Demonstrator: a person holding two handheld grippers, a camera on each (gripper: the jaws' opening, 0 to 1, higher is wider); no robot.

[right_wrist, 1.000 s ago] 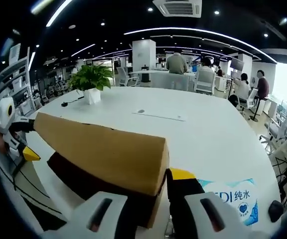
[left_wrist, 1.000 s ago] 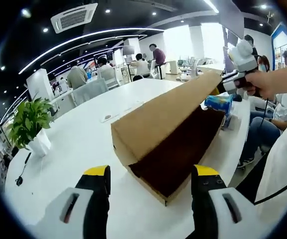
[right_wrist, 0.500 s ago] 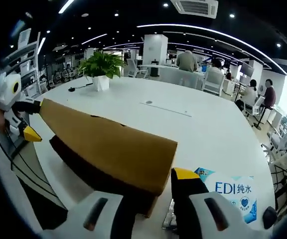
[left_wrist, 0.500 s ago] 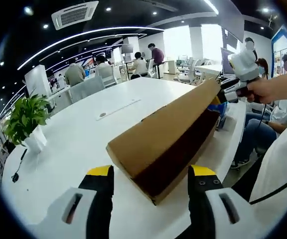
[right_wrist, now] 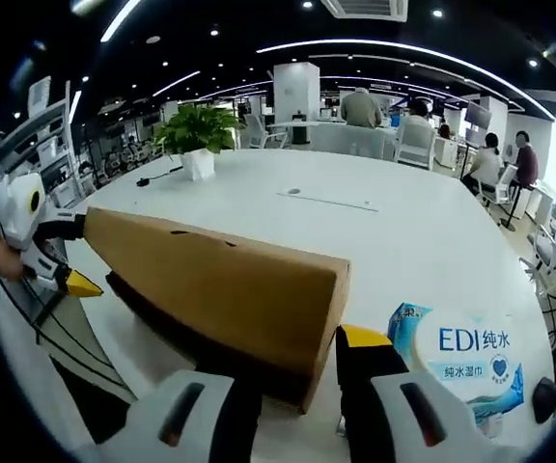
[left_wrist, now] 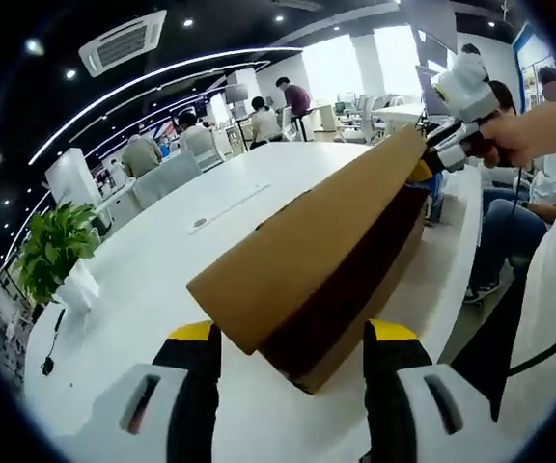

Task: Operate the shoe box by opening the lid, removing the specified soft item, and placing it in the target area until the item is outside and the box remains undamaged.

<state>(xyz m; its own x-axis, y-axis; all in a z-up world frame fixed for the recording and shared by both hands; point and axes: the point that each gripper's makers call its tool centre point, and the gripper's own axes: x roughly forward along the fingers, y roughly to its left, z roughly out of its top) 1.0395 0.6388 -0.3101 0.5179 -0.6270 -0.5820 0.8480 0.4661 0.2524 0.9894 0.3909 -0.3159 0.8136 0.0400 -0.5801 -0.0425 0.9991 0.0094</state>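
Both grippers (left_wrist: 286, 333) (right_wrist: 302, 338) clamped on cardboard lid (left_wrist: 307, 246) ends, lifting off shoe box (left_wrist: 355, 304); next, setting aside.

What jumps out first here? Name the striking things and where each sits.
The brown cardboard lid, tilted up off the dark shoe box on the white table, with a gripper at each end: the left gripper near, the right gripper at the far corner. Next, a blue wet-wipe pack beside the box, and a potted plant farther off.
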